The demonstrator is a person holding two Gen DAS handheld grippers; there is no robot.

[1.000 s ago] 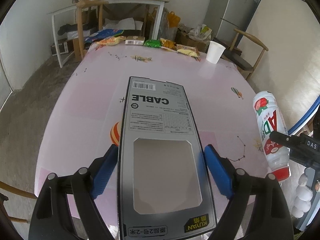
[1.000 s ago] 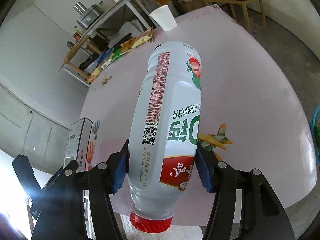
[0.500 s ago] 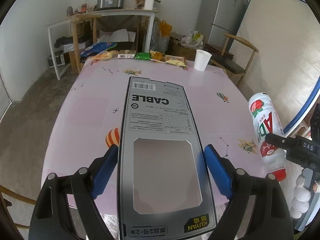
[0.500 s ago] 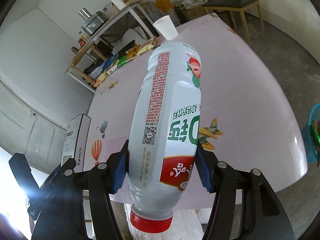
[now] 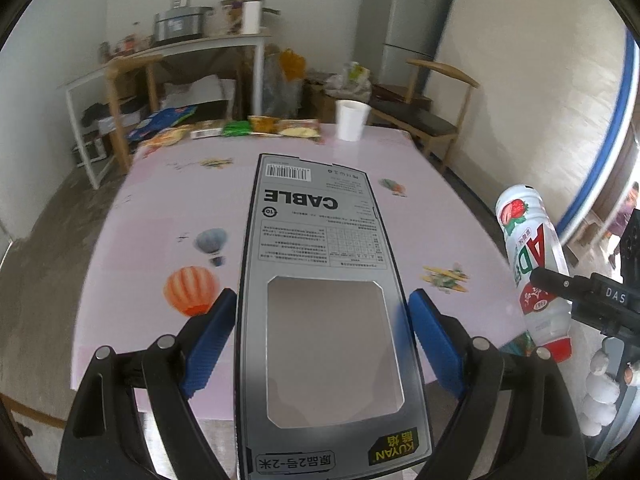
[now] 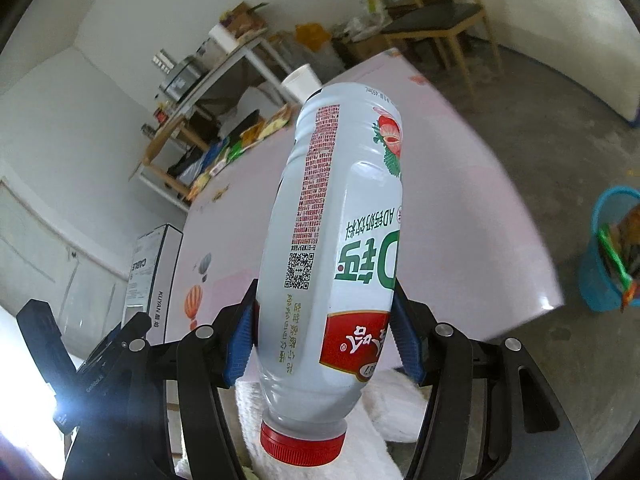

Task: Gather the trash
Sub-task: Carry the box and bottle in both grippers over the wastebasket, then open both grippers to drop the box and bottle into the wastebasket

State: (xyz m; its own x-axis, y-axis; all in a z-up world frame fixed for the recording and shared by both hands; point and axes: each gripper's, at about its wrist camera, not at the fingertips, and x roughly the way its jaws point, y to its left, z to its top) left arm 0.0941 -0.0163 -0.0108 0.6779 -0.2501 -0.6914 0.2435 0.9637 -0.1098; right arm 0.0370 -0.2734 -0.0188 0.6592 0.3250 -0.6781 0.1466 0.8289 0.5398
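A flat grey cable box (image 5: 320, 248) with a cut-out window is clamped between the blue pads of my left gripper (image 5: 322, 300), above the near edge of the pink table (image 5: 160, 208). A white drink bottle (image 6: 332, 220) with a strawberry label and a red cap hangs cap towards the camera, and my right gripper (image 6: 324, 304) is shut on its lower body. In the left wrist view the bottle (image 5: 532, 264) shows at the right, off the table's side. The cable box (image 6: 148, 260) stands at the left in the right wrist view.
Several snack wrappers (image 5: 248, 128) and a white paper cup (image 5: 351, 120) lie along the table's far edge. A blue bin (image 6: 608, 256) holding wrappers stands on the floor at the right. A wooden chair (image 5: 432, 112), a shelf table and a fridge are behind.
Both grippers have drawn back and risen from the table with their loads still held. The table's near edge now shows, and the blue bin has come into the right wrist view.
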